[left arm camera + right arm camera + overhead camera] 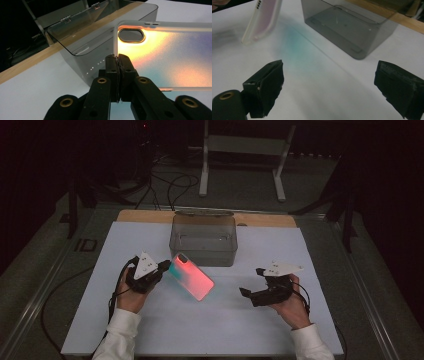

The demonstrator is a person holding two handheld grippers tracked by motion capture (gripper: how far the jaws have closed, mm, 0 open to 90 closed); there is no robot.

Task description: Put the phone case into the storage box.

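A phone case (192,276) with a red-to-teal sheen and a camera cut-out hangs over the white mat, tilted down to the right. My left gripper (164,266) is shut on its upper left edge; in the left gripper view the two jaws press together on the clear rim of the phone case (160,52). My right gripper (246,293) is held above the mat to the right of the case, jaws wide open with nothing between them. In the right gripper view the phone case (263,18) stands off at the upper left, edge-on.
A smoky transparent box (203,239) with its lid open stands at the back middle of the white mat (150,330), just behind the case. A wooden board edge (145,216) runs along the back. Cables and a metal stand lie on the floor beyond the table.
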